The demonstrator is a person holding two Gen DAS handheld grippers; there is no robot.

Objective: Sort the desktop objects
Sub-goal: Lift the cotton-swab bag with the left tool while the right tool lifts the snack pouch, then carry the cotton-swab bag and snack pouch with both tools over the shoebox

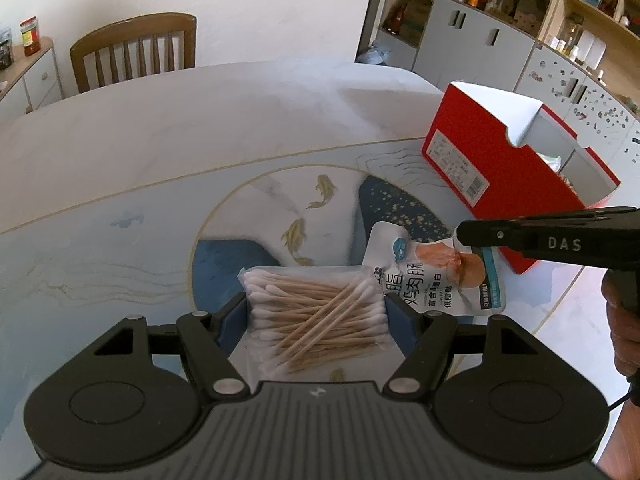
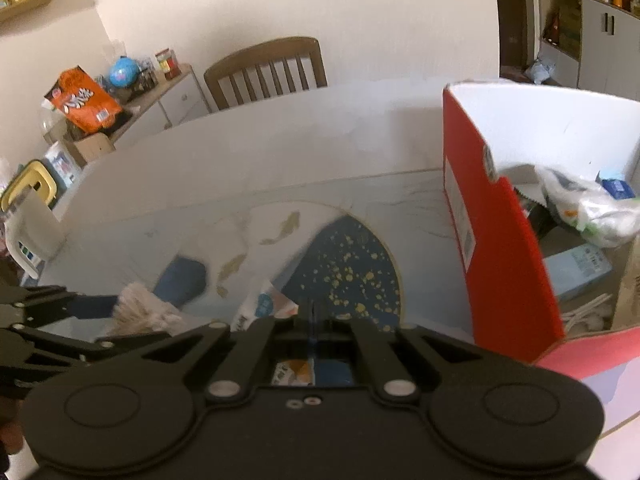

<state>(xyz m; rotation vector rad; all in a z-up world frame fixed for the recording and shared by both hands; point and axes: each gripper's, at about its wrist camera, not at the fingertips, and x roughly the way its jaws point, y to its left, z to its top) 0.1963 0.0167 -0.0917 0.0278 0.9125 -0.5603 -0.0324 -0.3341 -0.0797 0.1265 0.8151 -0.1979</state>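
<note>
L gripper is sitting wide open w/ the bag of cotton swabs lying between its blue pads on the table; can't tell if pads are pressing it. R gripper is pinching fully closed on one edge of the snack pouch, just beside the swabs. Further back-right, the red box is standing open, packets and a cable showing inside.
</note>
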